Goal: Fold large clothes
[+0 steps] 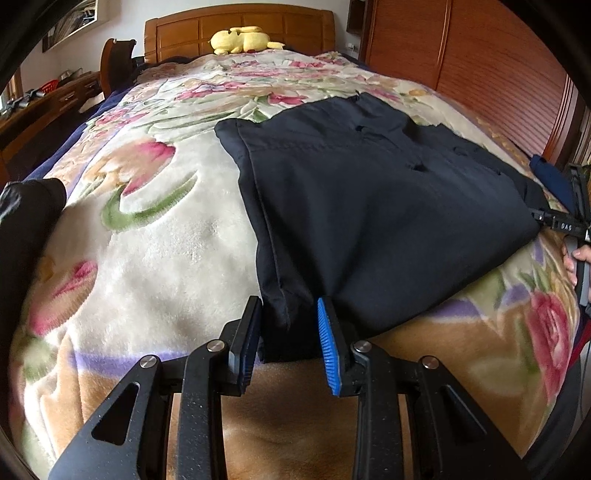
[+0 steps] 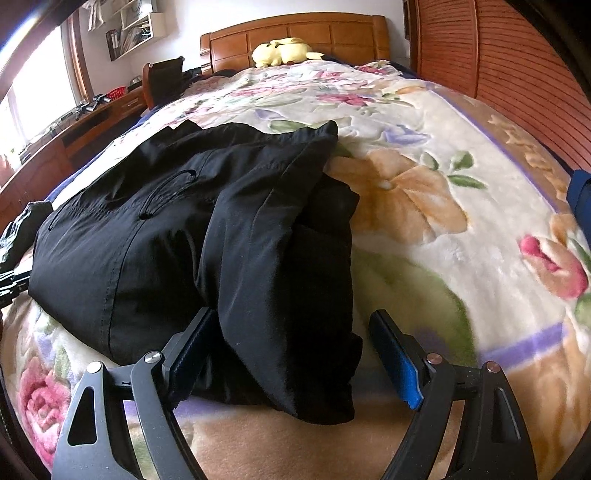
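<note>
Both hand-held grippers, left (image 1: 290,332) and right (image 2: 291,343), gape around the black garment's (image 1: 369,206) near edge.

Home bedroom, wooden headboard (image 1: 240,27), floral blanket (image 1: 147,229), plush toy (image 1: 242,40)

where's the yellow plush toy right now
The yellow plush toy lies at the far end of the bed, against the wooden headboard, well beyond the black garment in both wrist views.

Trousers (image 1: 369,206) lie on the blanket (image 1: 155,236), plush toy (image 1: 240,40) behind.
</note>
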Tool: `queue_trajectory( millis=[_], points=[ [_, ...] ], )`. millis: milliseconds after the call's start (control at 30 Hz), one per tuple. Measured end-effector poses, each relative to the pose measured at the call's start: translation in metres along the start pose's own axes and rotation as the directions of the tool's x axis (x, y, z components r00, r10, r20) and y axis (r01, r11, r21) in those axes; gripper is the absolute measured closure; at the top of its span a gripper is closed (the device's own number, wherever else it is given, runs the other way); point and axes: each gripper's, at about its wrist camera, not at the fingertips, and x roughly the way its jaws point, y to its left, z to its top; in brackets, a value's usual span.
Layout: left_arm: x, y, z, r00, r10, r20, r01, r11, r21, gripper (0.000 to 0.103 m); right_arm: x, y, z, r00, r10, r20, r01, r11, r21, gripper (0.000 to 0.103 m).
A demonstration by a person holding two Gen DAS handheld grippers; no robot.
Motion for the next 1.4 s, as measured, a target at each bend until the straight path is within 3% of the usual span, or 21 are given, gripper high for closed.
queue_trajectory(
  millis=[67,133,300,367,467,700,867,967,1133,1200,1400],
  points=[
    [0.001,0.001,0.002,1.0,-0.004,-0.01,0.004,1.0,0.005,0.072,0.004,-0.003,0.002,0.999,0.029,-0.03,-0.029,1.0,0.01,0.02],
    [-0.003,0.004,0.004,0.999,-0.033,0.003,0.033,0.999,-0.003,0.081,0.005,-0.003,0.003,0.997,0.062,-0.039,-0.061,0.998,0.01,0.028],
    [-0.02,0.008,0.006,0.996,-0.062,0.071,0.063,0.998,-0.014,0.091,-0.007,0.004,0.008,0.996,0.084,-0.029,-0.085,0.995,-0.047,0.066],
    [-0.032,0.007,0.008,0.992,-0.067,0.107,0.069,0.997,-0.019,0.094,-0.017,0.006,0.011,0.997,0.081,-0.003,-0.081,0.995,-0.062,0.076],
    [-0.049,0.006,0.012,0.986,-0.072,0.152,0.075,0.997,-0.019,0.097,-0.03,0.011,0.013,0.997,0.078,0.011,-0.077,0.993,-0.085,0.081],
    [-0.077,-0.002,0.002,0.981,-0.083,0.174,0.08,0.997,0.02,0.098,-0.066,0.017,0.003,0.996,0.088,0.028,-0.082,0.985,-0.152,0.083],
    [-0.103,-0.01,-0.023,0.978,-0.108,0.176,0.103,0.994,0.038,0.098,-0.099,0.014,-0.022,0.993,0.112,0.022,-0.107,0.983,-0.149,0.082],
    [-0.11,-0.017,-0.038,0.984,-0.089,0.157,0.083,0.996,0.042,0.098,-0.111,0.015,-0.043,0.994,0.111,0.006,-0.108,0.981,-0.16,0.082],
    [-0.1,-0.022,-0.047,0.994,-0.036,0.1,0.031,0.998,0.048,0.098,-0.112,0.012,-0.053,0.999,0.053,-0.011,-0.054,0.986,-0.155,0.075],
    [-0.099,-0.022,-0.045,0.995,-0.031,0.094,0.027,0.999,0.045,0.098,-0.114,0.01,-0.047,0.999,0.034,-0.002,-0.034,0.99,-0.135,0.067],
    [-0.103,-0.023,-0.042,0.995,0.003,0.098,-0.009,0.999,0.054,0.09,-0.14,0.015,-0.02,0.995,-0.054,0.08,0.065,0.988,-0.141,0.051]
  ],
)
